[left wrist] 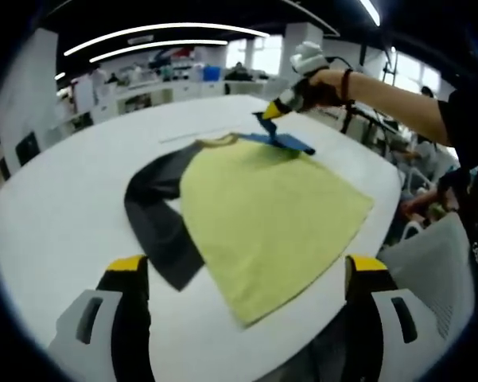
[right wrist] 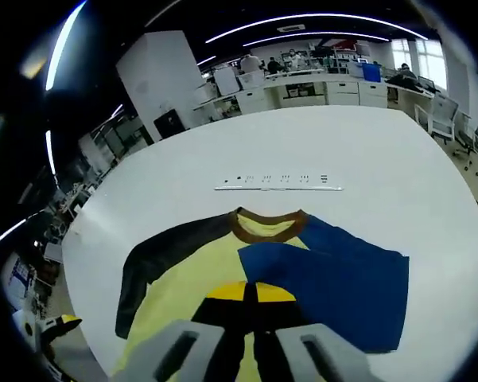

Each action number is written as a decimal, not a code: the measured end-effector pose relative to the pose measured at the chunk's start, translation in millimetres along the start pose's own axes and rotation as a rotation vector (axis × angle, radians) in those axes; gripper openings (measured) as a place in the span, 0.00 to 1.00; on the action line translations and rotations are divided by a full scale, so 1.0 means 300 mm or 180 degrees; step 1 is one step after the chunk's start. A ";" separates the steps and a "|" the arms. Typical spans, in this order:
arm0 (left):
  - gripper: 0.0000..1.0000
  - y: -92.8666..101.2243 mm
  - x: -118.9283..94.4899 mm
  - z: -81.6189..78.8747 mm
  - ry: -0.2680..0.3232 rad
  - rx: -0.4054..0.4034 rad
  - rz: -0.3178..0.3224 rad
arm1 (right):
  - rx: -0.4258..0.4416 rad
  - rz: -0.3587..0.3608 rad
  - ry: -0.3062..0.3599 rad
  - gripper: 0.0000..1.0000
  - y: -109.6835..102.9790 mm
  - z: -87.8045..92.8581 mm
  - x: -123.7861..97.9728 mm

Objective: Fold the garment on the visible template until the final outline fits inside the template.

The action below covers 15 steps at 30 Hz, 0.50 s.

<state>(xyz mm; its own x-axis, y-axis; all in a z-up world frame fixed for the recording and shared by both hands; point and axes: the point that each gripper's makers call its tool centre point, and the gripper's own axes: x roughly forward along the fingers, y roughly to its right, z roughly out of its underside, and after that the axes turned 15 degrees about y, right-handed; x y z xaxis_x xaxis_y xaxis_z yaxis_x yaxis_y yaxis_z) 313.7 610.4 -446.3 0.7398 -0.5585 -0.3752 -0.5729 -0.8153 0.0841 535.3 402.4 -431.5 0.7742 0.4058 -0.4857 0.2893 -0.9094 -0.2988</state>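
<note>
Shirt point(left wrist: 262, 215): yellow body, brown collar point(right wrist: 269, 224), spread flat on white table point(left wrist: 56, 215). Black sleeve point(left wrist: 155, 215) lies out at 9 o'clock in the left gripper view; blue sleeve point(right wrist: 334, 290) is folded across the chest in the right gripper view. Left gripper point(left wrist: 246, 274): jaws wide apart, holding nothing, hovering at the hem end. Right gripper point(right wrist: 250, 293): yellow-tipped jaws together over the blue sleeve's edge; whether cloth is pinched, cannot tell. A hand point(left wrist: 322, 83) carries it at 1 o'clock. Marked strip point(right wrist: 278, 187) lies beyond the collar at 12 o'clock.
</note>
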 end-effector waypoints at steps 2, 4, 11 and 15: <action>0.99 0.003 0.001 0.000 0.0009 -0.0019 0.0019 | 0.0009 -0.0029 0.0002 0.00 -0.017 -0.004 0.009; 0.99 0.005 0.001 -0.002 0.0019 -0.0024 0.0029 | 0.0005 -0.0054 0.0003 0.00 -0.018 -0.008 0.022; 0.99 0.000 0.003 0.001 0.0005 -0.0023 0.0029 | 0.0132 -0.0142 0.0025 0.00 -0.071 -0.024 0.051; 0.99 -0.001 0.004 0.010 -0.0013 -0.0044 0.0021 | 0.0138 -0.0191 0.0020 0.00 -0.105 -0.027 0.066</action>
<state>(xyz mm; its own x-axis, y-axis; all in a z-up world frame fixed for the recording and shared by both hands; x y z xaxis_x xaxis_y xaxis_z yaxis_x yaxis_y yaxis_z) 313.6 610.3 -449.7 0.7345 -0.5633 -0.3784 -0.5728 -0.8137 0.0995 546.0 438.4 -425.0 0.7597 0.4589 -0.4608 0.3108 -0.8786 -0.3626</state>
